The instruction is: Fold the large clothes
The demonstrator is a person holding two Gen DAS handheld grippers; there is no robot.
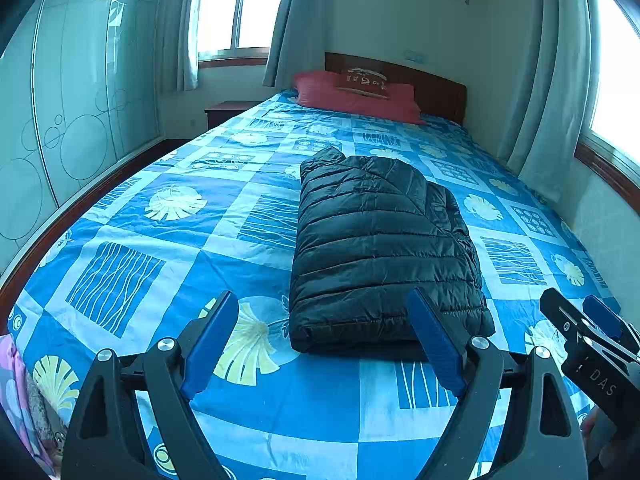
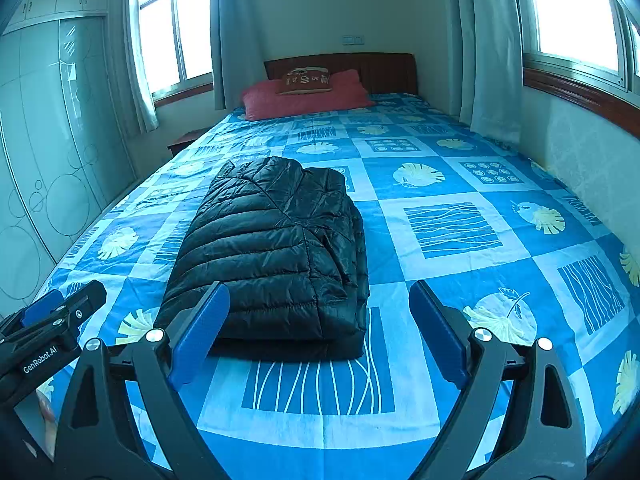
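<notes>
A black quilted puffer jacket [image 1: 380, 252] lies folded into a thick rectangular bundle in the middle of the bed; it also shows in the right wrist view [image 2: 276, 256]. My left gripper [image 1: 324, 320] is open and empty, held above the bed just short of the bundle's near edge. My right gripper [image 2: 320, 316] is open and empty too, in front of the bundle's near right corner. Each gripper shows at the side of the other's view: the right one [image 1: 592, 328], the left one [image 2: 60, 312].
The bed has a blue patterned sheet [image 1: 160, 264] [image 2: 460, 240], a red pillow [image 1: 352, 96] and a wooden headboard [image 2: 380, 68] at the far end. A wardrobe [image 1: 60, 120] stands on the left, a wall with a window [image 2: 572, 12] on the right.
</notes>
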